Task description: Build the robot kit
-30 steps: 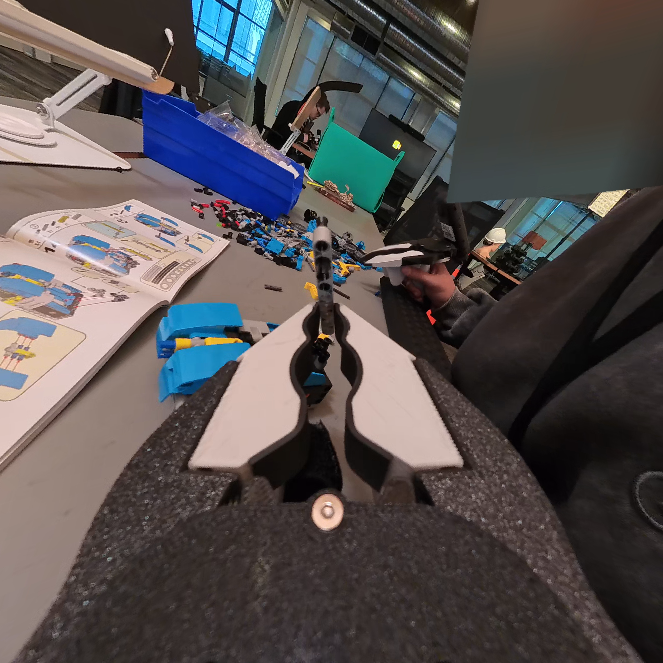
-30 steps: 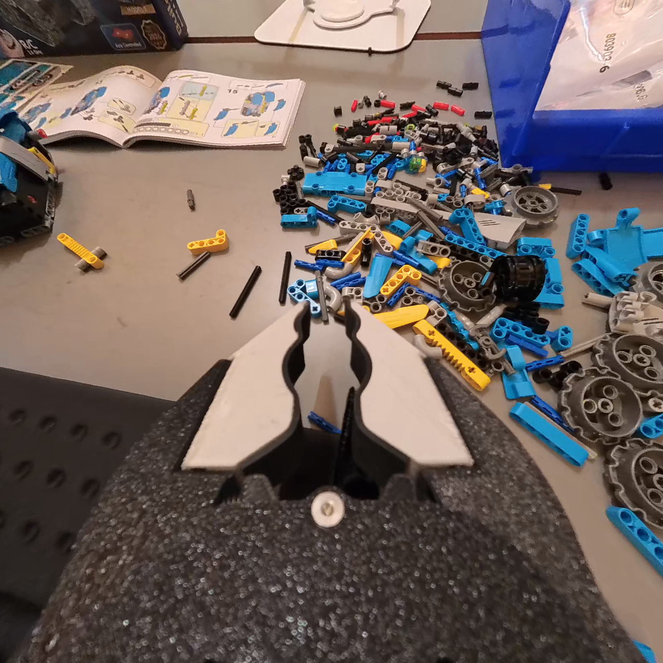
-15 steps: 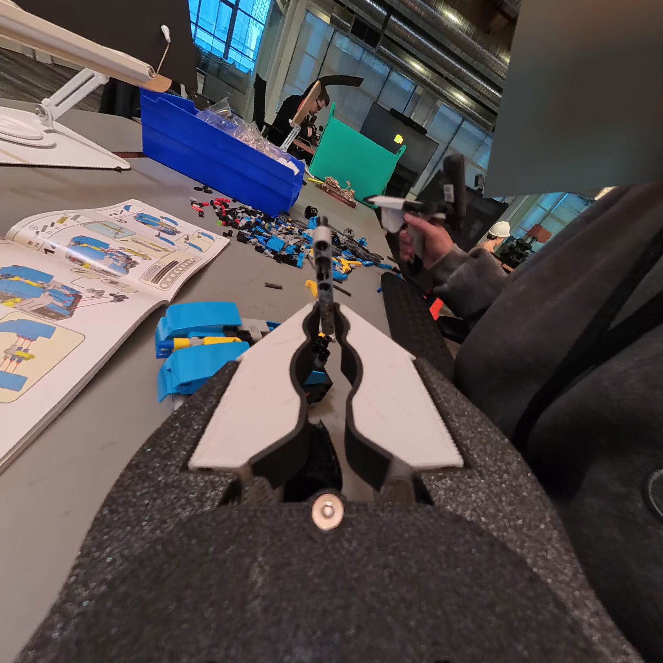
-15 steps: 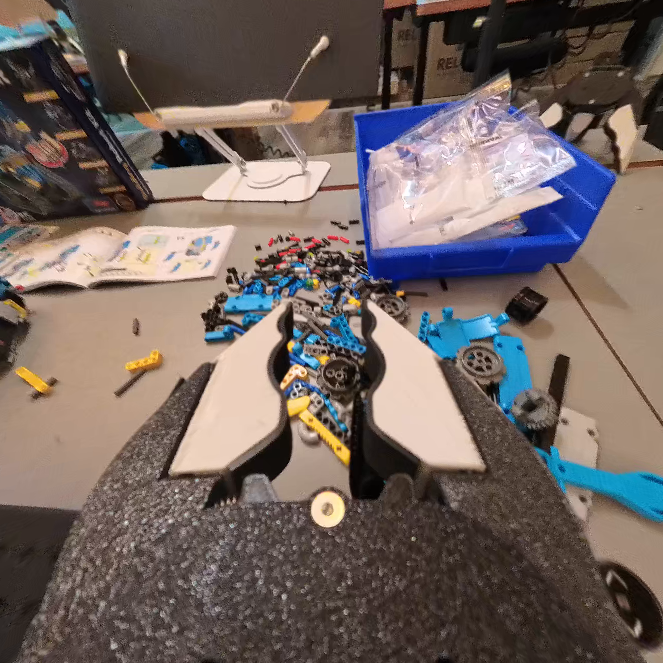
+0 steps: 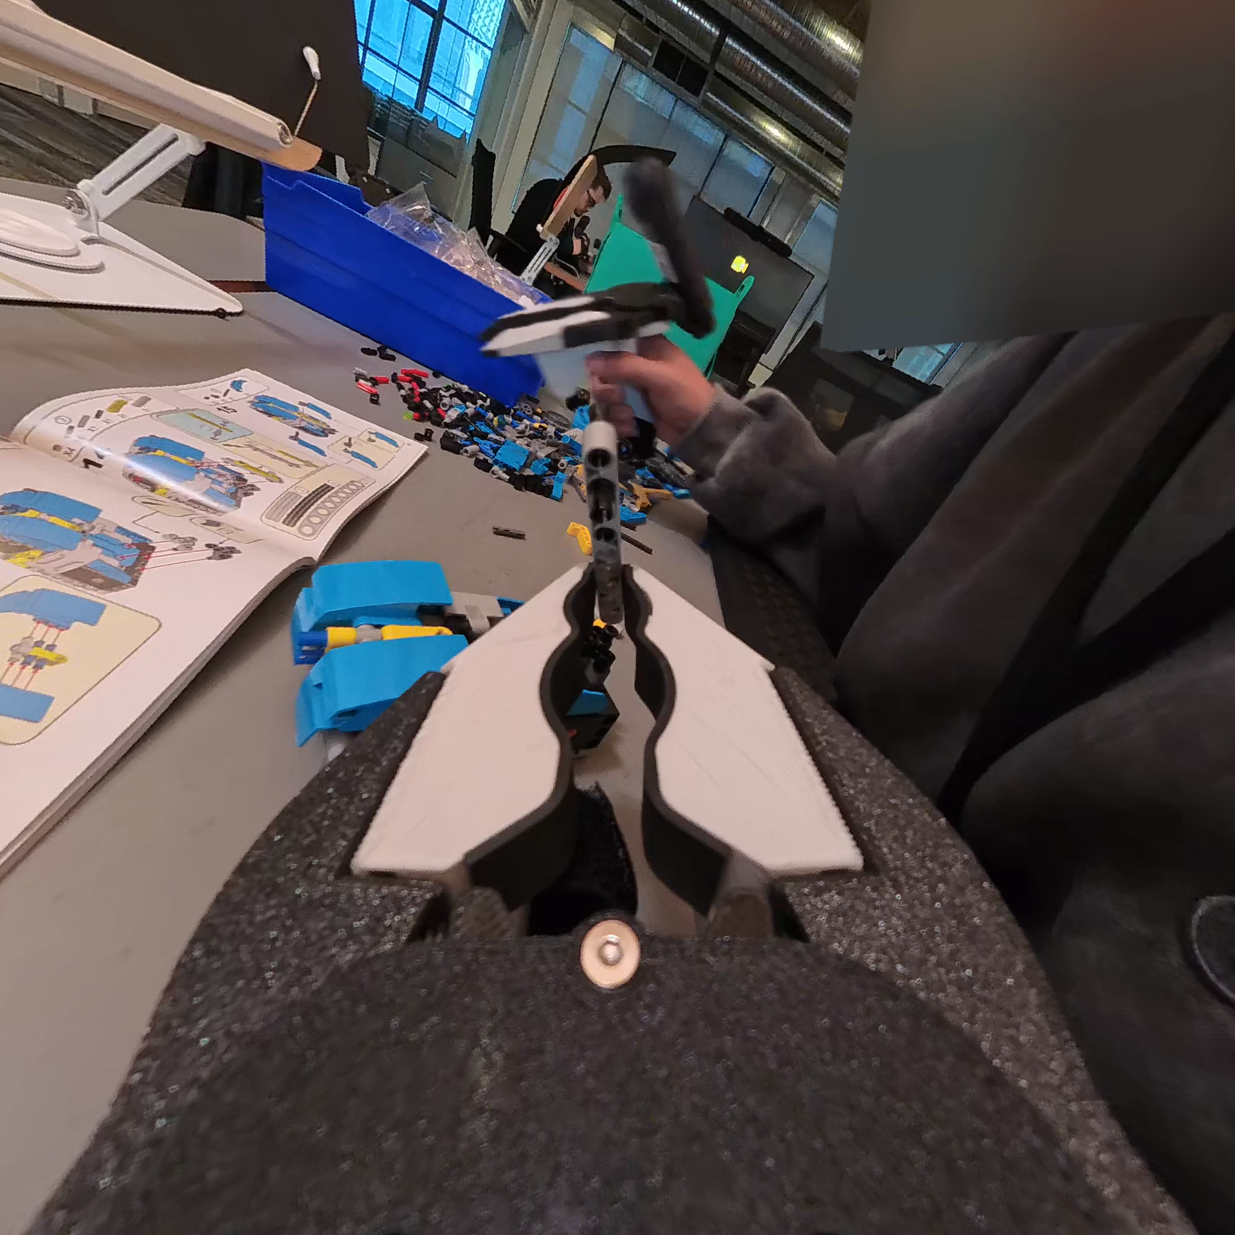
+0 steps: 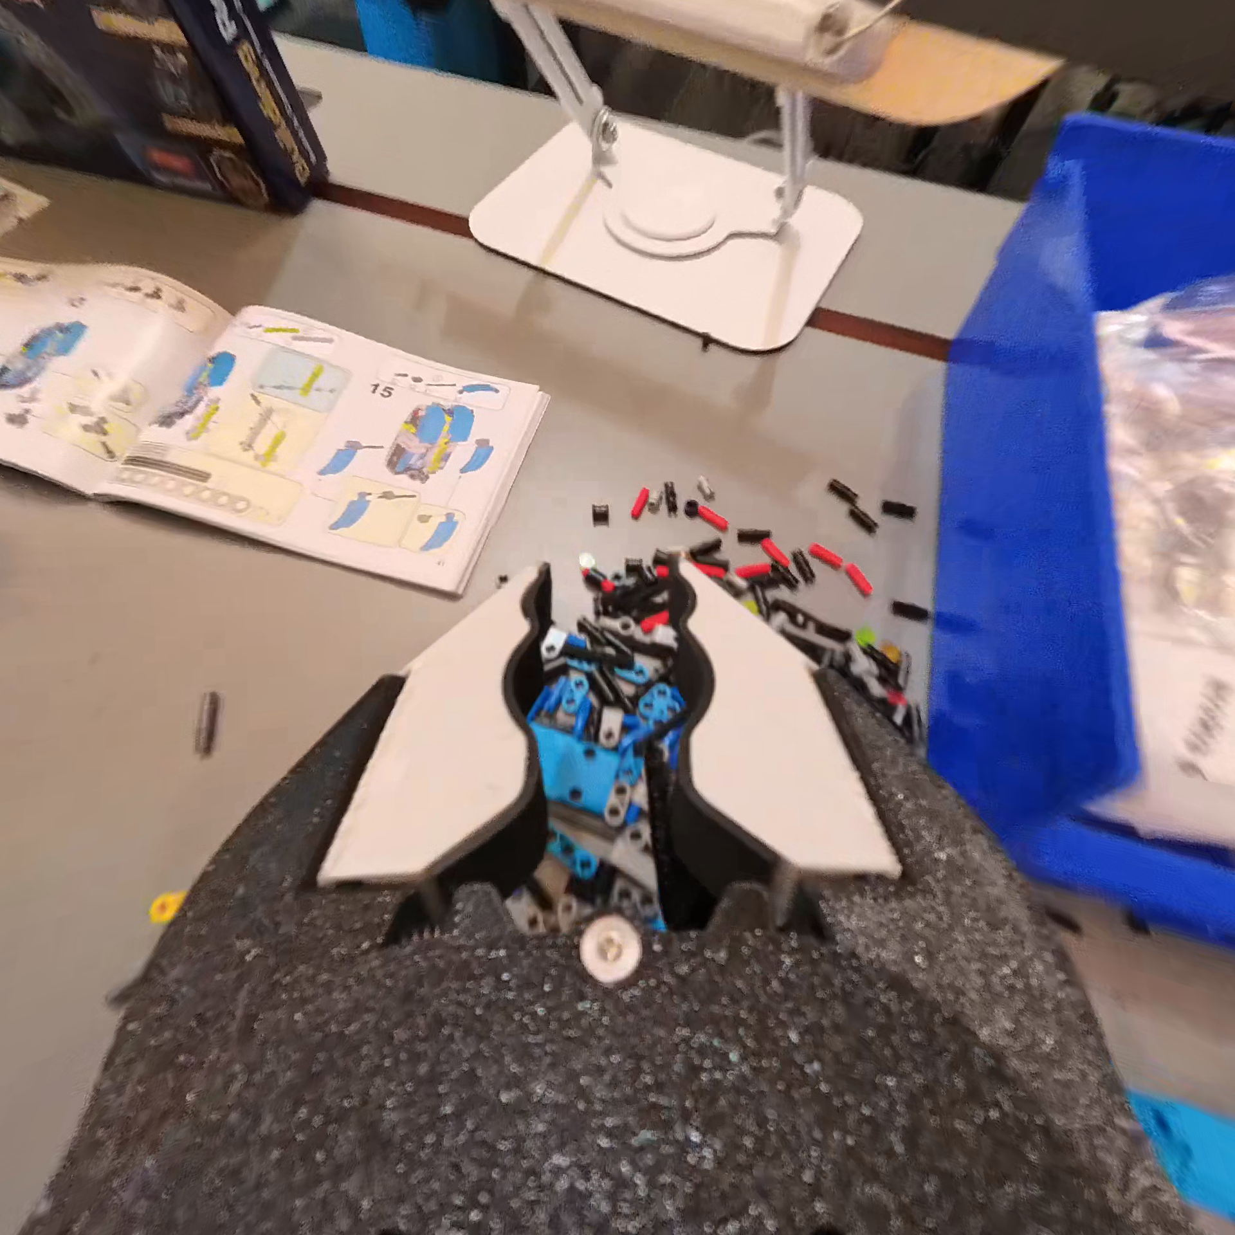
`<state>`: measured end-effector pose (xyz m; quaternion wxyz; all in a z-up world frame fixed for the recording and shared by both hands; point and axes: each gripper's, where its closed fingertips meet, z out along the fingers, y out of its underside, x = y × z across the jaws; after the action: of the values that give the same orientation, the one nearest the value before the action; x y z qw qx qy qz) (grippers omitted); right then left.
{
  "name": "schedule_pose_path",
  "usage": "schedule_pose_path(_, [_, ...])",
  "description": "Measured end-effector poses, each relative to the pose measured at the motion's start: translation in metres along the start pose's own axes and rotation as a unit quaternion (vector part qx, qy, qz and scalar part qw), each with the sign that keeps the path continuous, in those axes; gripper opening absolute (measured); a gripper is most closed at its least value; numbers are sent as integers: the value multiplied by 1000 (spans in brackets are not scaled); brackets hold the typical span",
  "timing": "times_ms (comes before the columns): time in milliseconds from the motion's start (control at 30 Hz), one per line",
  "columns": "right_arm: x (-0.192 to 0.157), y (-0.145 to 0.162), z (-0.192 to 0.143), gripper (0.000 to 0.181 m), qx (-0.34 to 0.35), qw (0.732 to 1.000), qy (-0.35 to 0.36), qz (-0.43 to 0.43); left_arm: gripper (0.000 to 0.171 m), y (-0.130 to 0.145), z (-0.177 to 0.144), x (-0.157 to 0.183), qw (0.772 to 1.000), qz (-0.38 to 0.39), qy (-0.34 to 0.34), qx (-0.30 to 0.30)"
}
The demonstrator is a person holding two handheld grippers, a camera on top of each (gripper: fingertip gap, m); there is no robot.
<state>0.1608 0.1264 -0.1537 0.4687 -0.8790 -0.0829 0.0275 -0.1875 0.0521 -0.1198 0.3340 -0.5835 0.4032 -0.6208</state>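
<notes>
My left gripper [image 5: 607, 580] is shut on a dark grey holed beam [image 5: 601, 494] that stands upright from the fingertips, held above the grey table. A partly built blue, yellow and grey model [image 5: 374, 641] lies just left of the fingers. My right gripper [image 6: 611, 571] is open and empty, held above a pile of small blue, black, grey and red parts [image 6: 621, 675]. In the left wrist view the right gripper [image 5: 575, 327] shows farther off, in a hand above the same pile [image 5: 521, 441].
An open instruction booklet [image 6: 267, 428] lies left of the pile, also in the left wrist view [image 5: 167, 508]. A blue bin [image 6: 1042, 534] with plastic bags stands to the right. A white stand base [image 6: 668, 234] and a dark box [image 6: 200, 113] are behind. A loose black pin [image 6: 207, 722] lies left.
The right gripper has risen and swung left and forward over the pile, its jaws wider than a second ago. The left gripper has kept still with the beam.
</notes>
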Motion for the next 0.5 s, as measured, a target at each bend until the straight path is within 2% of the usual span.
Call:
schedule_pose_path(100, [5,-2,38,33,-42,999,0,-5,7,-1,-1,-1,1000,-3,1,2])
schedule_pose_path(200, [24,-1,63,31,-73,997,11,-3,7,-1,-1,-2,1000,-11,4,4])
schedule_pose_path(267, [36,5,74,30,-95,995,10,17,7,-3,-2,0,1000,-14,11,9])
schedule_pose_path(367, [33,6,87,23,-108,992,-36,50,7,-3,-2,0,1000,-11,12,8])
schedule_pose_path(500, [35,5,97,14,-121,992,-34,4,7,-3,-2,2,1000,-12,16,9])
